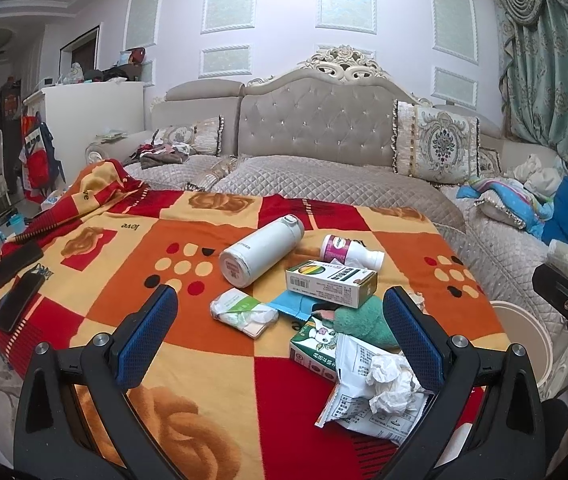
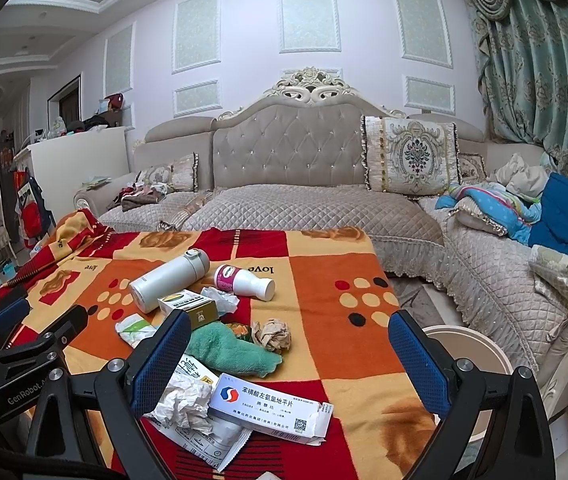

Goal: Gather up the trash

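Trash lies on a table under a red-orange blanket [image 1: 188, 364]. In the left wrist view I see a crumpled white tissue [image 1: 389, 382] on a white foil packet [image 1: 357, 404], a green milk carton [image 1: 309, 350], a tissue pack [image 1: 244, 312], a blue wrapper [image 1: 293, 306] and a green-white medicine box [image 1: 329, 282]. The right wrist view shows a white medicine box [image 2: 272, 408], a crumpled brown paper ball [image 2: 272, 334] and the white tissue [image 2: 182, 402]. My left gripper [image 1: 280, 320] is open above the table. My right gripper [image 2: 287, 352] is open too. Both are empty.
A white flask [image 1: 260, 250], a pink-labelled bottle [image 1: 349, 252] and a green towel [image 2: 228, 350] lie among the trash. Two phones [image 1: 16, 300] lie at the table's left. A round beige bin [image 2: 469, 350] stands right of the table. A sofa [image 2: 307, 208] is behind.
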{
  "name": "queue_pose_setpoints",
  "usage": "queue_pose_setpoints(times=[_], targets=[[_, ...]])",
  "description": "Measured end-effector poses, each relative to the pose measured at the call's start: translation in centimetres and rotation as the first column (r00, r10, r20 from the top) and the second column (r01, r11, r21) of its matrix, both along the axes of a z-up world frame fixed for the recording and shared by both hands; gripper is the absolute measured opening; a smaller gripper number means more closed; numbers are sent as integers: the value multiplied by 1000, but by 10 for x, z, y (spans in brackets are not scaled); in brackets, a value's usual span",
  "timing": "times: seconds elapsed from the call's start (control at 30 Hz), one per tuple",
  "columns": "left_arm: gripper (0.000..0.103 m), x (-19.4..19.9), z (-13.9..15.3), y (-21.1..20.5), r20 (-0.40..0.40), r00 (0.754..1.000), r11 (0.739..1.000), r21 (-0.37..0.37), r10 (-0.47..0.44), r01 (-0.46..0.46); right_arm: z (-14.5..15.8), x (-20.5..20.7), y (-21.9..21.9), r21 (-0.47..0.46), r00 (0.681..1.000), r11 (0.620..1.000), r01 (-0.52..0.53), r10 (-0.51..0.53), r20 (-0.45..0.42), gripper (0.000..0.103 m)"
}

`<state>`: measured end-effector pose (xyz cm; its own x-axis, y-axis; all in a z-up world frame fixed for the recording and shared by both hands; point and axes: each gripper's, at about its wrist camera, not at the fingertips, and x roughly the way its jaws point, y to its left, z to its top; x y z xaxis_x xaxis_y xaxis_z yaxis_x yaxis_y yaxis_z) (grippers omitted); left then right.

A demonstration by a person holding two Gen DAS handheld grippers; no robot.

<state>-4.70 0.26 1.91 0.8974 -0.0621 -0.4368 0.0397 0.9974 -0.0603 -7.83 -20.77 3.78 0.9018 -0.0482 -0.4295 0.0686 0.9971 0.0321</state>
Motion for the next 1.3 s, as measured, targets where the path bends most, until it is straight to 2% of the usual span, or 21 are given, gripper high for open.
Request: queue_pose_setpoints(times=[0.77,1.0,1.3], targets=[[102,-1,-5,-2,-5,1000,1000,9,0,0,-2,3,1,16,1000,1000,-3,3,-19,98],[102,0,-4,-2,-4,1000,1000,7,1,-1,-3,5,1,-4,1000,1000,-5,5,-21,98],[102,1,-2,-1,-2,1000,1000,1,0,0,-3,7,0,26,1000,1000,-1,2,-15,98]])
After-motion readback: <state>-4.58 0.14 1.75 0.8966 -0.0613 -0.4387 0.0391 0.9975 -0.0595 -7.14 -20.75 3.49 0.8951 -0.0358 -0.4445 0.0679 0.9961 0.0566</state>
